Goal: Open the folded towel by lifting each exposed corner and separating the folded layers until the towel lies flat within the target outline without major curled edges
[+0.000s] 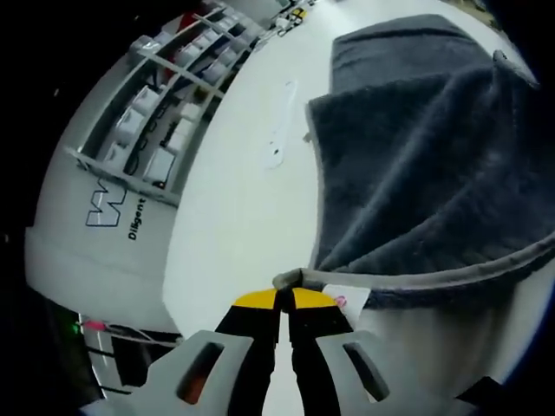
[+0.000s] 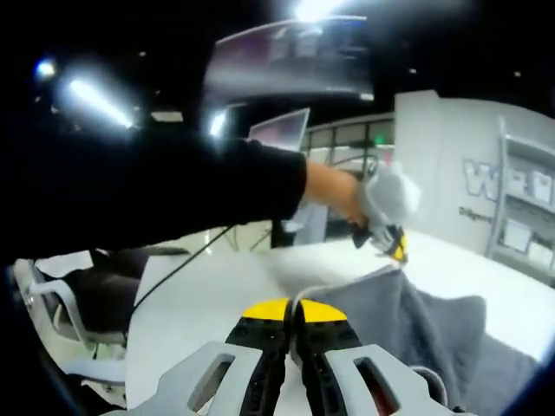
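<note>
The left gripper [image 1: 285,299] is clamped on one hemmed corner of the grey towel [image 1: 416,165], and the right gripper [image 2: 293,310] is pinched on another corner of the same lifted edge. That edge runs as a taut line between the two claws (in the right gripper view it rises toward the other claw), while the rest drapes down onto the white table [image 1: 234,208]. Spreading it flat probably means drawing that edge away from the heaped cloth.

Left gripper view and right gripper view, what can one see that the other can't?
The left gripper view alone has wall shelves of small boxes and the towel's white tag. The right gripper view alone has a person's black sleeve and a chair. Both have the grey towel, the white table and yellow-tipped jaws pinching its edge.
</note>
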Available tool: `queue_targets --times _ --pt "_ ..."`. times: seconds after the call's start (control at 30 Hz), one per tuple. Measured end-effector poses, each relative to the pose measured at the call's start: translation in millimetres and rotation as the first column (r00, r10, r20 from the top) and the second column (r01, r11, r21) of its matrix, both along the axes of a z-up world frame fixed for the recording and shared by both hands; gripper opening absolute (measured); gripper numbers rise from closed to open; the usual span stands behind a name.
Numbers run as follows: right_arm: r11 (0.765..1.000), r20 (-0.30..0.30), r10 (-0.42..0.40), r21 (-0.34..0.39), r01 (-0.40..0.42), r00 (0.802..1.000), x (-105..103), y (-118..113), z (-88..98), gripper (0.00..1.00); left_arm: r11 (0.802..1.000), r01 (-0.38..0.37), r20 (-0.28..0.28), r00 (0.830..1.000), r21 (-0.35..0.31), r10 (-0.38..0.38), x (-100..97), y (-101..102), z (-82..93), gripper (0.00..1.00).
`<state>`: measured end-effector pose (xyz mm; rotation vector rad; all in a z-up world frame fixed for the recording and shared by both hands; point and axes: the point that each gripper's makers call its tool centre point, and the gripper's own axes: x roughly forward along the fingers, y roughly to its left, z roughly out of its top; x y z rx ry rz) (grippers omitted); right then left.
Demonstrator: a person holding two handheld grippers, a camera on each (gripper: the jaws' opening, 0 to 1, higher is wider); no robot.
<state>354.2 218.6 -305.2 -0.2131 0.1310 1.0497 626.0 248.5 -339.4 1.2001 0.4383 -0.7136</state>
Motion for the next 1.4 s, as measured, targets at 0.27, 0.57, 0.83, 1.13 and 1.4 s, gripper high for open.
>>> queue_targets --times 0.27,0.57,0.83,1.13,1.4 --pt "0.999 0.02 0.029 -0.015 -0.029 0.999 -1 15 5.9 0.0 0.999 -0.024 0.012 1.0 0.026 0.024 -2.1 20 1.5 0.03" --pt "0.997 0.03 0.063 -0.044 -0.061 0.998 -5 36 1.4 0.0 0.995 -0.066 0.037 0.997 0.077 0.063 -3.1 38 7.9 0.03" --pt "0.995 0.032 0.089 -0.056 -0.088 0.995 -5 53 -1.7 0.0 0.988 -0.08 0.058 0.996 0.131 0.073 -6.6 57 13.0 0.03" --pt "0.991 0.042 0.115 -0.072 -0.112 0.992 -5 71 1.8 0.0 0.98 -0.091 0.055 0.995 0.176 0.083 -12.7 70 9.4 0.03" --pt "0.984 0.071 0.159 -0.094 -0.152 0.985 -14 100 7.5 0.0 0.989 -0.081 0.04 0.996 0.127 0.076 -13.7 71 26.7 0.03"
